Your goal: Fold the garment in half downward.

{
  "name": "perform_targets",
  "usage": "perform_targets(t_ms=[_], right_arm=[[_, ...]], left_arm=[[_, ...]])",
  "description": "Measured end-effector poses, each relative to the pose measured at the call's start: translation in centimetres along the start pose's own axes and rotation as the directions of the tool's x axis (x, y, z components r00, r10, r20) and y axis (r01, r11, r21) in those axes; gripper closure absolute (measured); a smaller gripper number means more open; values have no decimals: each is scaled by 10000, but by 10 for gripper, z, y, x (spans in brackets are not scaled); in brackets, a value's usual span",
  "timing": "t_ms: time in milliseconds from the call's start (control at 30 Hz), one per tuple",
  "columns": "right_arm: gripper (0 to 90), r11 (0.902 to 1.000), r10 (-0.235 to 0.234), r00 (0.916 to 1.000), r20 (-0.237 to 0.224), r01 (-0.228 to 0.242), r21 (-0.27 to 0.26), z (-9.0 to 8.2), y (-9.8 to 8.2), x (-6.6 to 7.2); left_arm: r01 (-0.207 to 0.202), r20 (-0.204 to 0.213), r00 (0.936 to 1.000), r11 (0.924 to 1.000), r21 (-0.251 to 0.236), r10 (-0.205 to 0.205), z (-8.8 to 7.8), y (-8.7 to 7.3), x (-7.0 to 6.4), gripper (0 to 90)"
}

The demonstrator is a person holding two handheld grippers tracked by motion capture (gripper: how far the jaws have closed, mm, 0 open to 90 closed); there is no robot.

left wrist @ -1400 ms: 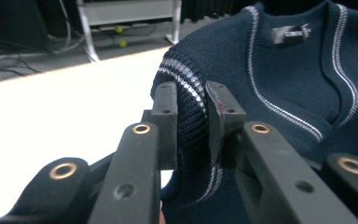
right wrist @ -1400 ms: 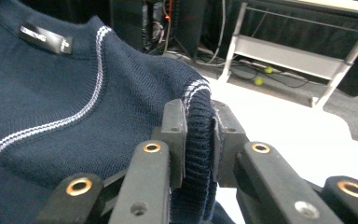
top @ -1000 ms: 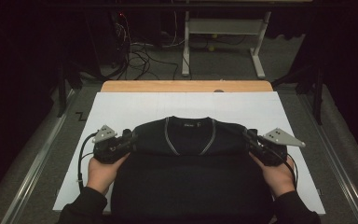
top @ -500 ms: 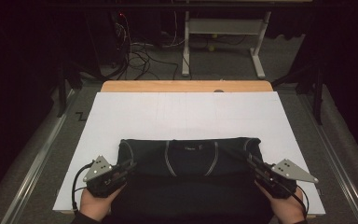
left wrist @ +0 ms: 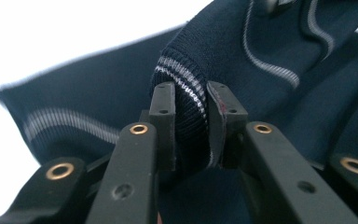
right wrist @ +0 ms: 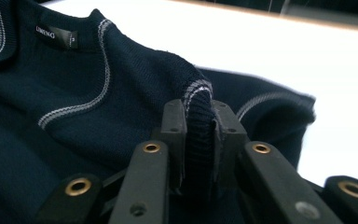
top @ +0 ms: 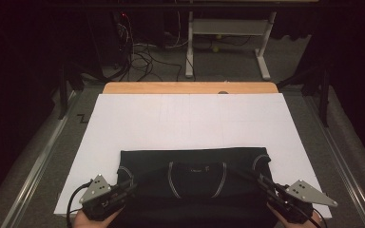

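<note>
A dark navy knit sweater [top: 195, 183] lies at the near edge of the white worktop [top: 190, 118], its top part being folded toward the person; the left tool [left wrist: 191, 100] and right tool [right wrist: 199, 116] are each clamped on a striped ribbed edge. Next, the fold is judged to need laying flat and both edges releasing. The sweater's near part is cut off in the high view, and which ribbed edges are held cannot be told.

the sweater's [top: 195, 178] near part and both hands are cut off by the high view's bottom edge.

Dark sweater [top: 195, 178] on white-covered table [top: 190, 118]
</note>
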State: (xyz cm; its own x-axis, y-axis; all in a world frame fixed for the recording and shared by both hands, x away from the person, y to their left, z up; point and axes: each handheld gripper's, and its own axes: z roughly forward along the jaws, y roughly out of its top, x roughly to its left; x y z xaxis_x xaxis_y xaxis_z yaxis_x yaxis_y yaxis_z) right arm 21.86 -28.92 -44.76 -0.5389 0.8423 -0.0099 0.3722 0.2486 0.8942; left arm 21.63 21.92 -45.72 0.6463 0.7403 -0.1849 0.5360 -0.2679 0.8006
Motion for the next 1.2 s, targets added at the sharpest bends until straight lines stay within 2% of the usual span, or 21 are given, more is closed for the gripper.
perform_targets(t_ms=[67,133,200,267,333,367,433,500,533,567,667,767,833,933,967,1000,1067,1100,1133,1167,1200], right_arm=[[778,9992,58,10000,-20,-57,385,6,-2,-1],[779,9966,-201,9997,125,190,796,13,-4,-1],[778,9927,-324,9992,255,292,1173,19,-5,-1],[763,9891,-290,9991,304,243,1453,24,-6,-3],[706,9827,-164,9995,271,111,1848,29,-9,-5],[672,9836,-35,9997,242,-9,1803,29,-10,-6],[585,9885,274,9992,302,-316,1476,25,-9,-7],[527,9930,458,9977,501,-509,1062,19,-6,-9],[516,9939,495,9967,642,-555,949,17,-5,-11],[507,9948,484,9956,805,-553,858,16,-4,-13],[466,9912,896,9895,1132,-997,871,21,-3,-24],[409,9868,1247,9797,1568,-1389,828,33,5,-41],[385,9832,1370,9748,1760,-1555,954,45,11,-51],[339,9728,1894,9636,1889,-2103,972,63,17,-65],[311,9625,2242,9542,1980,-2486,1084,74,19,-72],[311,9625,2242,9542,1980,-2486,1084,74,19,-72],[302,9509,2341,9494,2095,-2684,1539,85,19,-77],[315,9457,2280,9505,2111,-2678,1844,90,18,-77],[319,9361,2238,9526,2061,-2689,2267,94,17,-76],[349,9418,1940,9564,2181,-2438,2315,95,17,-72],[424,9398,1880,9597,2089,-2376,2457,95,18,-69]], left_arm=[[164,-152,9998,9978,649,-155,11,-4,6,690],[330,-210,9993,9951,936,-312,19,-6,11,688],[456,-350,9985,9930,1092,-420,23,-6,15,659],[540,-317,9982,9924,1108,-508,25,-6,18,622],[651,-512,9969,9909,1180,-594,25,-6,18,530],[774,-600,9957,9903,1152,-709,23,-5,18,475],[681,-692,9957,9935,908,-619,17,-4,17,376],[581,-1189,9915,9975,401,-530,9,0,19,290],[616,-1496,9871,9978,258,-571,6,1,22,259],[802,-1745,9816,9967,89,-774,5,3,26,214],[1490,-1927,9705,9888,52,-1452,10,8,48,148],[2404,-1718,9576,9701,337,-2313,23,13,70,145],[2604,-1811,9518,9641,512,-2475,34,17,79,144],[2750,-1789,9495,9582,795,-2577,46,20,87,157],[2715,-1829,9498,9592,795,-2537,49,21,87,176],[2623,-1914,9510,9613,840,-2428,50,22,87,176],[2448,-2166,9518,9635,1086,-2174,53,25,83,237],[2304,-2354,9518,9649,1260,-1966,55,27,81,284],[2114,-2521,9527,9661,1481,-1698,57,28,79,303],[1921,-2701,9521,9676,1638,-1433,59,30,75,310],[1883,-2684,9531,9682,1649,-1397,59,30,74,351]])
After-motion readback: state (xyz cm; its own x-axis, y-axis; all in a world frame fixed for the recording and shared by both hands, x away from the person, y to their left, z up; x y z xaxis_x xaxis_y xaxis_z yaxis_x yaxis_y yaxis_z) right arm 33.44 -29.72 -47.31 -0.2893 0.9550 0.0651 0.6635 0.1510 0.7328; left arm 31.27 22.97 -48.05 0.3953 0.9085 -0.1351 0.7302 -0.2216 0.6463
